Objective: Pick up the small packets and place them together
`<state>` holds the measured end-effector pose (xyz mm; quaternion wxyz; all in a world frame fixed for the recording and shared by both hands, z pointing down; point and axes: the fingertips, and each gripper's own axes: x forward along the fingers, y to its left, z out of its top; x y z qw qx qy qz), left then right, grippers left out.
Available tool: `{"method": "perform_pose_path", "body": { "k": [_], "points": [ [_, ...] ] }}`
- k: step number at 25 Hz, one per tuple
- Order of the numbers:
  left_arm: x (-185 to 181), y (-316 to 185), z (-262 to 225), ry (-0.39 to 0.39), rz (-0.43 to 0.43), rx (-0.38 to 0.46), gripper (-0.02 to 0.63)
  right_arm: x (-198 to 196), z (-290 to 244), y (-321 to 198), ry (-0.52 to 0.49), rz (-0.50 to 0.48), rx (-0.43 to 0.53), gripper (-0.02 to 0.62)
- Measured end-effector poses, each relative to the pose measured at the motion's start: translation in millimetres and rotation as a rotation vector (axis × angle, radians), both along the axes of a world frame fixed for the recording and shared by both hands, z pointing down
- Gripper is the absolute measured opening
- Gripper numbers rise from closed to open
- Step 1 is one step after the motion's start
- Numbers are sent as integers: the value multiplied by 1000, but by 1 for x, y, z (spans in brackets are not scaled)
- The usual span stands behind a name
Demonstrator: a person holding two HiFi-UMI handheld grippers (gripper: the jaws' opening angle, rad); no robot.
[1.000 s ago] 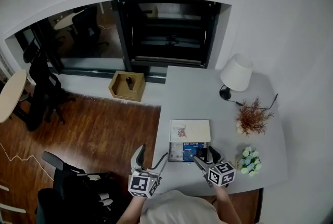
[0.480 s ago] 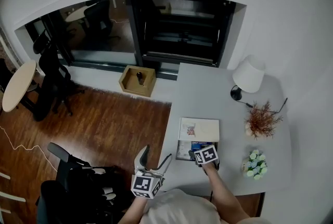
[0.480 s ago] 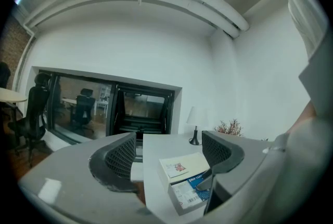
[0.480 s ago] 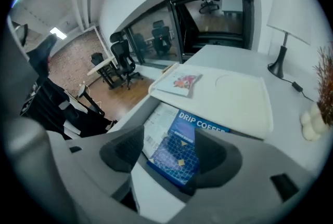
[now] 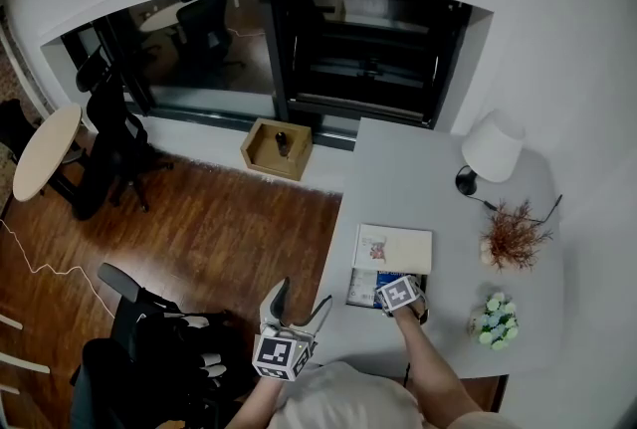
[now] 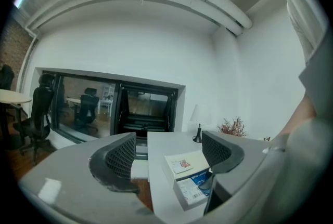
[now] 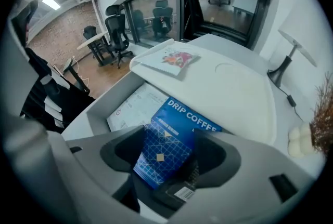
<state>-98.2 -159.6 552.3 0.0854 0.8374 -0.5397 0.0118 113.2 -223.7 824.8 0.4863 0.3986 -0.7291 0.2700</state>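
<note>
An open white box [image 5: 363, 289] sits near the front of the grey table [image 5: 418, 178], its lid [image 5: 393, 248] folded back. Inside lies a blue "DRIP COFFEE" pack [image 7: 195, 119] with a small blue patterned packet [image 7: 158, 163] standing in front of it. My right gripper [image 7: 166, 151] points steeply down into the box [image 7: 104, 108]. Its jaws have just been closing and are shut on the small blue packet. In the head view only its marker cube [image 5: 399, 294] shows. My left gripper [image 5: 299, 300] hovers off the table's left edge, open and empty [image 6: 169, 153], facing the box [image 6: 190, 192].
A white lamp [image 5: 493, 146], a dried plant [image 5: 515, 238] and a pot of pale flowers [image 5: 495, 320] stand along the table's right side. On the wooden floor to the left are a wooden crate [image 5: 277, 148], a black office chair [image 5: 149, 337] and a round table [image 5: 45, 153].
The right gripper has dropped from above the table's front edge and tipped down into the box, its jaws closing round the small blue packet. The left gripper has drifted only slightly.
</note>
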Motion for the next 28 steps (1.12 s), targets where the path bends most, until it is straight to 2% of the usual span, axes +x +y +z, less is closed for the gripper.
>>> {"method": "perform_pose_path", "body": {
  "k": [3, 5, 8, 10, 13, 20, 23, 25, 27, 28],
  "points": [
    [0, -3, 0, 2, -1, 2, 380, 1, -3, 0, 61, -47, 12, 283],
    [0, -3, 0, 4, -2, 3, 380, 1, -6, -1, 67, -68, 32, 255],
    [1, -4, -2, 4, 1, 7, 380, -1, -9, 3, 65, -88, 57, 166],
    [1, -4, -2, 4, 3, 9, 380, -2, -10, 6, 81, -111, 70, 50],
    [1, -3, -1, 7, 4, 8, 380, 0, -9, 6, 81, -127, 79, 25],
    [1, 0, -1, 12, 0, 10, 380, 5, -24, 8, 27, -125, 134, 20],
    [0, 0, 0, 10, -1, 5, 379, 13, -25, 12, 61, -134, 148, 9],
    [-1, 0, 1, 11, -5, 1, 379, 18, -21, 15, 82, -134, 141, 39],
    [1, -1, 2, 14, -5, -2, 379, 13, -19, 14, 39, -132, 143, 46],
    [2, -1, 2, 14, -3, -2, 379, 9, -16, 11, 11, -134, 148, 202]
  ]
}}
